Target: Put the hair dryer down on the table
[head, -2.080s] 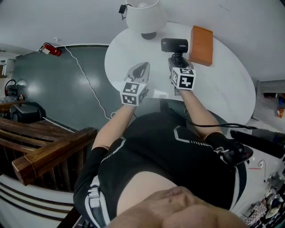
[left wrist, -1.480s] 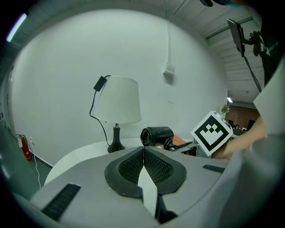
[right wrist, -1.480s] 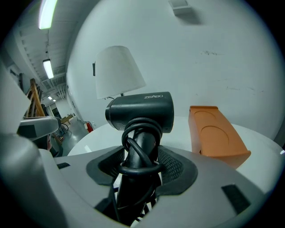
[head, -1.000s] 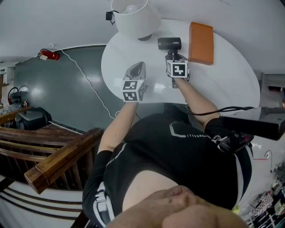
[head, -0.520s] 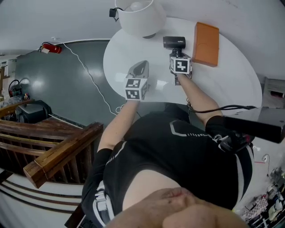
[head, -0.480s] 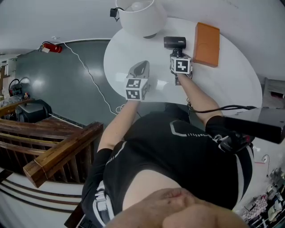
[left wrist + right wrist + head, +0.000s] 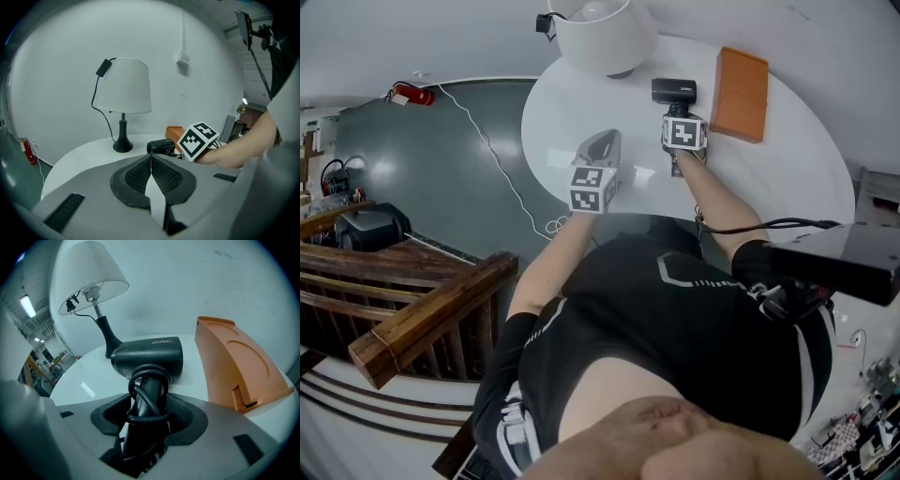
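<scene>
A black hair dryer (image 7: 673, 91) with its cord wound round the handle hangs low over the white round table (image 7: 787, 178), between the lamp and the orange box. My right gripper (image 7: 675, 114) is shut on its handle. In the right gripper view the dryer's barrel (image 7: 147, 357) lies crosswise above the jaws, and my right gripper (image 7: 147, 416) clamps the handle. Whether the barrel touches the table I cannot tell. My left gripper (image 7: 605, 142) hovers over the table's near left part, shut and holding nothing, and in its own view the left gripper (image 7: 151, 164) has its pads pressed together.
A white-shaded lamp (image 7: 602, 36) on a black stem stands at the table's far left, its cable running down to the floor. An orange box (image 7: 741, 82) lies right of the dryer. A wooden railing (image 7: 422, 314) and a dark floor are to the left.
My right gripper has sunk a little toward the table top with the hair dryer in it. The left gripper has stayed where it was.
</scene>
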Demonstrator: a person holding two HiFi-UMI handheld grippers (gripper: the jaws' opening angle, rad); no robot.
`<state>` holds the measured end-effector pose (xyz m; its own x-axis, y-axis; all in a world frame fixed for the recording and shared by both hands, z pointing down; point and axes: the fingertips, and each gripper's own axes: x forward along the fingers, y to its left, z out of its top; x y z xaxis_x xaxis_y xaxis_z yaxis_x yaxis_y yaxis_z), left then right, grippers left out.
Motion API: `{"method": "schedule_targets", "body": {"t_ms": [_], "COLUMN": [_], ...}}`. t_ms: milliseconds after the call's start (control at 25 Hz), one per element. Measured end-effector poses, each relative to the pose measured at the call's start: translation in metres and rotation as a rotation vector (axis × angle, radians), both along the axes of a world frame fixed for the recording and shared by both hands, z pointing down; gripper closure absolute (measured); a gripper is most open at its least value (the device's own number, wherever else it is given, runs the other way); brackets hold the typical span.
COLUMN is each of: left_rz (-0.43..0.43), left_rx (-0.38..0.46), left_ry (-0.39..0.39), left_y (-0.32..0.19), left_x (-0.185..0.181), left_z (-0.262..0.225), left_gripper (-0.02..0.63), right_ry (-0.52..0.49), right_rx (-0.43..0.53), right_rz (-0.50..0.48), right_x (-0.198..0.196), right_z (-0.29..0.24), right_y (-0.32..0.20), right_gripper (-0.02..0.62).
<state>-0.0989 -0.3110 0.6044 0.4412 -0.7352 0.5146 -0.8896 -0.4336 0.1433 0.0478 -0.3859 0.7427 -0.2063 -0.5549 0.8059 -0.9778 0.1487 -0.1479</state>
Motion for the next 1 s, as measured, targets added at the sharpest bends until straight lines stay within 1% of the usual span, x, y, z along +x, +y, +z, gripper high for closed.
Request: {"method": "schedule_targets", "body": {"t_ms": [120, 240, 360, 480, 600, 640, 720, 840, 920, 1000], "left_rz": [0.001, 0.006, 0.020, 0.025, 0.030, 0.030, 0.022, 0.017, 0.026, 0.035], "left_rx": [-0.006, -0.002, -0.004, 0.010, 0.019, 0.016, 0.022, 0.034, 0.032, 0.021], "left_ry": [0.002, 0.001, 0.001, -0.002, -0.001, 0.001, 0.005, 0.011, 0.013, 0.013], "left_y": [0.003, 0.007, 0.011, 0.012, 0.016, 0.018, 0.021, 0.027, 0.032, 0.038], "left_x": [0.000, 0.003, 0.007, 0.011, 0.013, 0.013, 0.011, 0.011, 0.011, 0.012], "left_z": [0.001, 0.000, 0.002, -0.002, -0.005, -0.005, -0.008, -0.014, -0.013, -0.010], "left_gripper": [0.574, 0.574, 0.574, 0.574, 0.574, 0.574, 0.574, 0.574, 0.574, 0.574], "right_ry": [0.008, 0.004, -0.074, 0.023, 0.101, 0.110, 0.075, 0.078, 0.042, 0.061], "right_rx": [-0.006, -0.043, -0.054, -0.062, -0.066, -0.063, -0.054, -0.067, -0.059, -0.056], "right_rz": [0.009, -0.004, -0.061, -0.049, -0.032, -0.029, -0.033, -0.007, -0.007, -0.013], "right_x": [0.000, 0.001, -0.019, -0.001, 0.013, 0.014, 0.006, 0.007, 0.001, 0.001], "right_z": [0.004, 0.002, -0.003, 0.006, 0.000, -0.001, 0.001, 0.002, 0.004, 0.004], "right_y": [0.000, -0.001, -0.003, -0.003, 0.001, 0.002, 0.001, 0.004, 0.001, 0.000], "right_gripper": [0.345, 0.341, 0.339, 0.337, 0.338, 0.339, 0.339, 0.337, 0.337, 0.337]}}
